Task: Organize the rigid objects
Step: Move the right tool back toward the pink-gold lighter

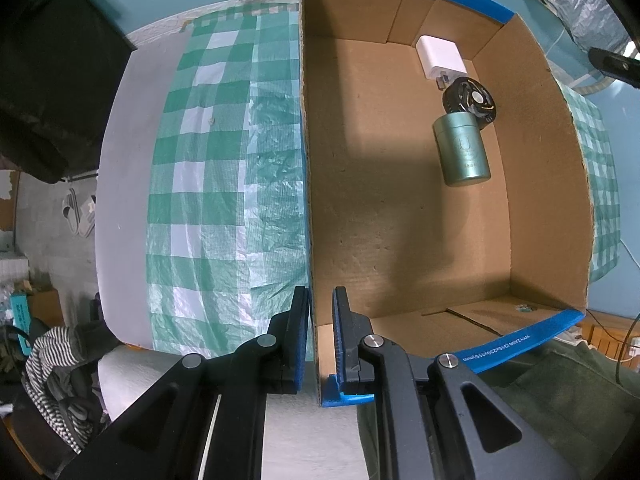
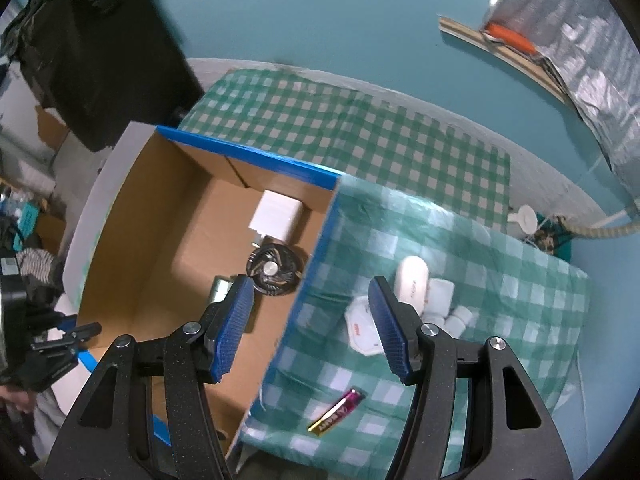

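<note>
My left gripper (image 1: 320,294) points straight down and is shut on the left wall of an open cardboard box (image 1: 536,200) near its front corner. Inside the box lie a white charger (image 1: 440,58), a black round fan-like part (image 1: 470,100) and a green tin (image 1: 462,150). My right gripper (image 2: 310,286) hangs open and empty above the box's right wall (image 2: 308,300). On the checked cloth to its right lie a white oval case (image 2: 412,284), small white bottles (image 2: 442,296), a white hexagonal packet (image 2: 360,332) and a purple and gold battery (image 2: 338,410).
The green checked cloth (image 2: 500,320) covers the table on both sides of the box. A teal wall (image 2: 320,20) stands behind. A dark bag (image 2: 100,60) sits at the back left. Clutter and striped fabric (image 1: 52,360) lie below the table's left edge.
</note>
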Available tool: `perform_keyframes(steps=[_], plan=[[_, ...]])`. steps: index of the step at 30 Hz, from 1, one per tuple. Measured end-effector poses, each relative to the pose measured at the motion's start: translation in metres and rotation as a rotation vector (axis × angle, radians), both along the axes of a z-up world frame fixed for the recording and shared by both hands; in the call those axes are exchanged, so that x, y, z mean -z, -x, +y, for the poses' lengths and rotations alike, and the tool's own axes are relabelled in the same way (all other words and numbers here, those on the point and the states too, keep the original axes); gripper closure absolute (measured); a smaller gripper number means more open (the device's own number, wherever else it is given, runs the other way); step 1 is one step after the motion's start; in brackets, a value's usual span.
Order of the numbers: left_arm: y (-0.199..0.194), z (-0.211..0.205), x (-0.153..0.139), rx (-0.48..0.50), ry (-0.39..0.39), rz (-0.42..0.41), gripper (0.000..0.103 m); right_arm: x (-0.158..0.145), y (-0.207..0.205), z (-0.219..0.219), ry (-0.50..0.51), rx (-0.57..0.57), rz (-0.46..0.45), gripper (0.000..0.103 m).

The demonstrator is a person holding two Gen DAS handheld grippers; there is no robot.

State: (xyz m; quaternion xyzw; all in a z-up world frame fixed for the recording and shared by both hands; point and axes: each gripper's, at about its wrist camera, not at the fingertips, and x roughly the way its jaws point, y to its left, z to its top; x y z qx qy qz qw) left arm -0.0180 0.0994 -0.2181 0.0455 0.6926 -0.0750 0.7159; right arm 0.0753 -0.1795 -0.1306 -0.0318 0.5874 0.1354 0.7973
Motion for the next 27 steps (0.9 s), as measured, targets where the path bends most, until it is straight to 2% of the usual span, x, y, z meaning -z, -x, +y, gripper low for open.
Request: perform_keyframes(steps=[9, 17, 27], plan=[[0.0, 0.0, 0.0, 0.004, 0.0, 0.0, 0.092, 0.011, 0.022, -0.037, -0.011, 0.119, 0.043, 0.042], [0.0, -0.001, -0.001, 0.009, -0.002, 0.001, 0.092, 0.047, 0.047, -0.07, -0.001, 0.23, 0.131, 0.042], [0.0, -0.004, -0.002, 0.028, -0.007, 0.006, 0.092, 0.098, 0.077, -0.076, 0.011, 0.28, 0.214, 0.042]])
